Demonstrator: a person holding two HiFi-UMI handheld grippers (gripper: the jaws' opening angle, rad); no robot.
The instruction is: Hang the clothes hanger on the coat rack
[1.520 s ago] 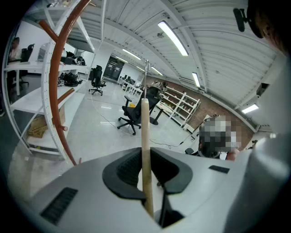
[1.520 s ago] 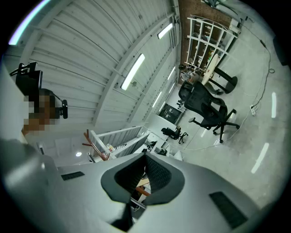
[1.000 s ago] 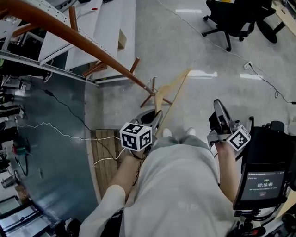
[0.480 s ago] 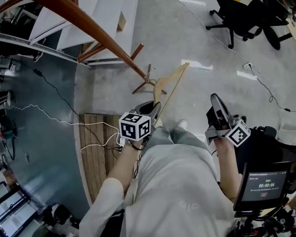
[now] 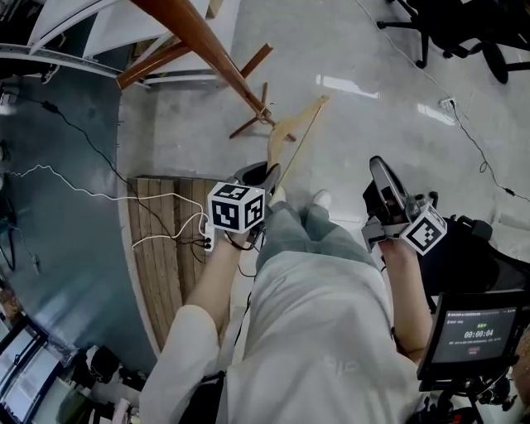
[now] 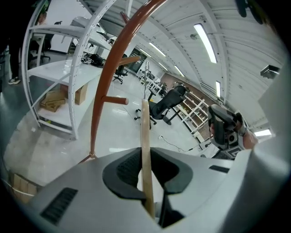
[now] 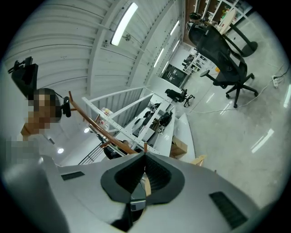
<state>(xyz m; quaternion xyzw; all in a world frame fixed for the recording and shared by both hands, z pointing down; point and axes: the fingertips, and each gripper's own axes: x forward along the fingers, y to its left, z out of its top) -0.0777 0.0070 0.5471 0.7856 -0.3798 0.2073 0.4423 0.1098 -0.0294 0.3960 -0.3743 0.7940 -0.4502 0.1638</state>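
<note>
A pale wooden clothes hanger [image 5: 300, 132] sticks out over the floor ahead of me, and my left gripper [image 5: 267, 172] is shut on its bar. In the left gripper view the bar [image 6: 144, 132] runs straight up between the jaws of the left gripper [image 6: 146, 169]. The brown coat rack [image 5: 207, 41] slants down from the top left, and its foot [image 5: 252, 122] lies beside the hanger's hook. That pole [image 6: 102, 91] curves up on the left of the left gripper view. My right gripper [image 5: 378, 168] is off to the right, apart from the hanger, with its jaws [image 7: 144, 175] together and nothing held.
A wooden pallet [image 5: 161, 240] with a white cable [image 5: 157, 197] across it lies on the floor at the left. White shelving [image 6: 50, 68] stands behind the rack. Black office chairs [image 5: 451, 25] are at the far right. A black screen unit [image 5: 476, 331] sits by my right arm.
Both grippers have sunk and drifted a little, and the view has swung so the rack's foot and hanger sit higher in the frame. The left gripper has kept its hold on the hanger.
</note>
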